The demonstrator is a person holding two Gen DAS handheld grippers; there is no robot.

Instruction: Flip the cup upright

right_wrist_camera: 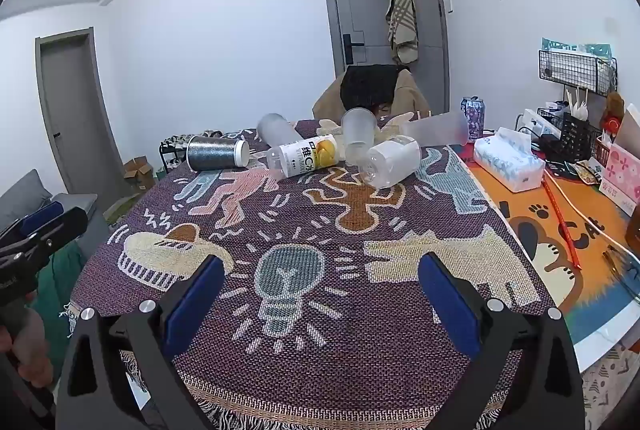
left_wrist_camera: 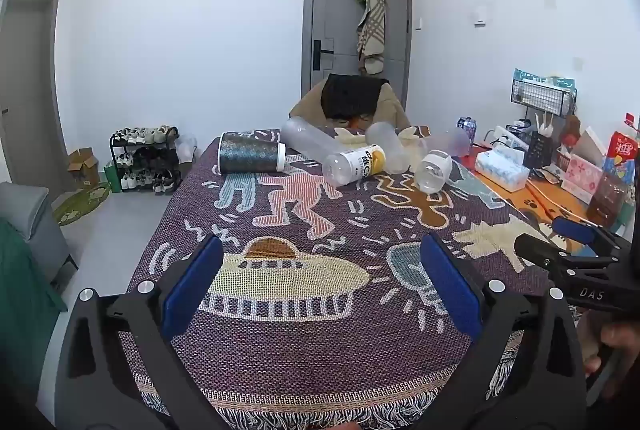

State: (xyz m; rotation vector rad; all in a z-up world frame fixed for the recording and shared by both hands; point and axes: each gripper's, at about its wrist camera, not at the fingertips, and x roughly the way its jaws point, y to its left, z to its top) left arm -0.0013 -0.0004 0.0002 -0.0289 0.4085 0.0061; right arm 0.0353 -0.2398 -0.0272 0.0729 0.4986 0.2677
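Note:
Several cups and bottles lie on their sides at the far end of the patterned cloth. A dark glittery cup [left_wrist_camera: 250,153] [right_wrist_camera: 216,152] with a white rim lies at far left. Frosted clear cups [left_wrist_camera: 306,140] [right_wrist_camera: 359,138] lie beside a yellow-labelled bottle [left_wrist_camera: 354,164] [right_wrist_camera: 304,156] and a white-labelled bottle [left_wrist_camera: 432,170] [right_wrist_camera: 390,160]. Another frosted cup [right_wrist_camera: 436,132] lies at the far right. My left gripper [left_wrist_camera: 320,270] is open and empty over the near cloth. My right gripper [right_wrist_camera: 320,286] is open and empty, also near the front edge.
A tissue pack [right_wrist_camera: 508,158], a drink can [right_wrist_camera: 474,118], wire baskets [right_wrist_camera: 576,70] and boxes crowd the orange mat [right_wrist_camera: 560,230] on the right. A chair with a coat [left_wrist_camera: 352,102] stands behind the table. A shoe rack [left_wrist_camera: 146,158] stands on the floor at left.

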